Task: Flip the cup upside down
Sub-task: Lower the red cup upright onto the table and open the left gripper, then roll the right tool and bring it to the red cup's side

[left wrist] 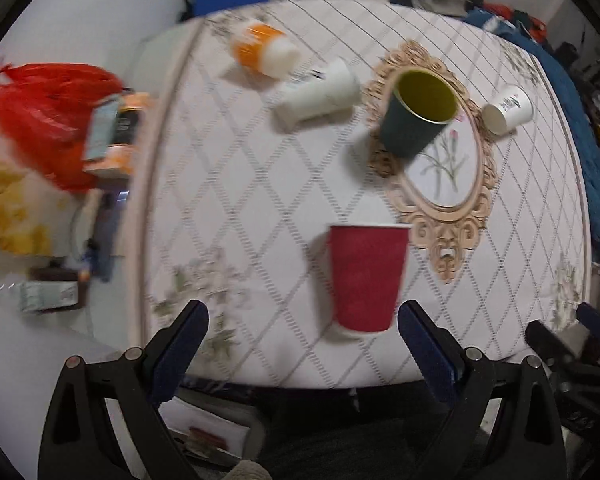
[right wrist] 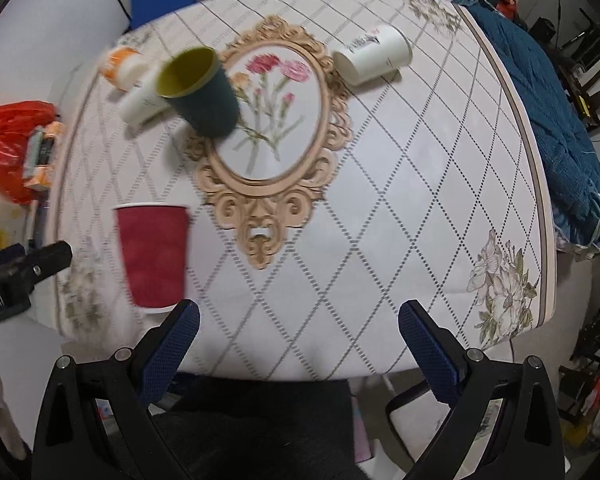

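Red paper is what sits nearest my left gripper (left wrist: 302, 326): the red cup (left wrist: 366, 278) stands upright on the table (left wrist: 260, 208), mouth up, just ahead of my spread fingers and slightly toward the right one. Those fingers are wide apart and hold nothing; neither blue pad touches the cup. My right gripper (right wrist: 298, 324) is likewise wide open and empty, hanging over the near table edge, and from there the red cup (right wrist: 153, 254) is off to the left, just beyond my left fingertip.

Farther out from the left gripper, ahead and to the right, lies the ornate oval frame print (left wrist: 444, 184) on the tablecloth. On its far left edge stands the dark green cup (left wrist: 416, 116), upright, its yellow inside showing. From the right gripper this green cup (right wrist: 202, 92) is ahead and to the left, over the frame's left rim.

Beyond that, a white cup (left wrist: 320, 94) lies on its side left of the green one, with an orange-and-white cup (left wrist: 264, 50) also lying down farther left and back. Another white cup (left wrist: 508, 110) with printing lies on its side to the right of the frame. Off the table's left edge I see a red plastic bag (left wrist: 44, 120), and a blue blanket (right wrist: 556, 128) is heaped along the right side.
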`<state>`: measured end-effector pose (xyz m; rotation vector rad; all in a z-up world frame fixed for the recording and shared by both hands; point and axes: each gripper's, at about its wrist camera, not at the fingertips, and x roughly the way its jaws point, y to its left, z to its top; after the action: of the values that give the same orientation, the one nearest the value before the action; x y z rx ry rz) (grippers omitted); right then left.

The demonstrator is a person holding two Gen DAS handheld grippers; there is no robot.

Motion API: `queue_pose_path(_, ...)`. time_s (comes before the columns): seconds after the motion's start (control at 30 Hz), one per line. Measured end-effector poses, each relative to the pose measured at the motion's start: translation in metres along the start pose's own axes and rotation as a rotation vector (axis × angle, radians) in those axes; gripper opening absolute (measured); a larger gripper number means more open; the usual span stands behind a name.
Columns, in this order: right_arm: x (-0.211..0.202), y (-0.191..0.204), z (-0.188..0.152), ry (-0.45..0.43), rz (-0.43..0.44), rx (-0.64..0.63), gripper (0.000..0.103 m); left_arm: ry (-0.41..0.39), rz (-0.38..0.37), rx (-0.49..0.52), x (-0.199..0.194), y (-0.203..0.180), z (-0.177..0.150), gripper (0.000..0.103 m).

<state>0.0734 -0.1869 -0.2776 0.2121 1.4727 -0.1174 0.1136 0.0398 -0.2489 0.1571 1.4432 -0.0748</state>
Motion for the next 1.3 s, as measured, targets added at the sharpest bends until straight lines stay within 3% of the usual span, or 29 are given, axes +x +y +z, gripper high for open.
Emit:
queue_pose_path(0.2, -0.035, 0.031, -0.021, -0.038, 0.054, -0.003, 0.102, -0.042, 0.023, -0.053, -0.019, 0.031, -0.028, 0.097)
queue_pose_path(0.43, -0.048, 0.064, -0.039, -0.050, 0.094, -0.036, 0.102, -0.022, 0.021, -0.099, -0.019, 0.052, -0.053, 0.097)
queue_pose_path(0.67, -0.046, 0.078, -0.034, -0.028, 0.091, -0.100, 0.102, -0.011, 0.034, -0.142, -0.010, 0.060, -0.058, 0.097)
queue_pose_path(0.8, -0.045, 0.089, -0.019, -0.034, 0.048, -0.231, 0.102, 0.024, 0.026, -0.205, 0.009, 0.069, -0.052, 0.097)
queue_pose_path(1.0, -0.039, 0.124, 0.009, -0.096, -0.040, -0.674, 0.102, 0.045, 0.058, -0.285, 0.033, 0.077, -0.049, 0.097)
queue_pose_path(1.13, -0.022, 0.157, 0.008, -0.138, -0.186, -1.105, 0.102, 0.074, 0.087, -0.350, 0.050, 0.083, -0.052, 0.097)
queue_pose_path(1.3, 0.007, 0.183, -0.024, -0.214, -0.344, -1.705, 0.102, 0.118, 0.106, -0.443, 0.066, 0.091, -0.061, 0.097)
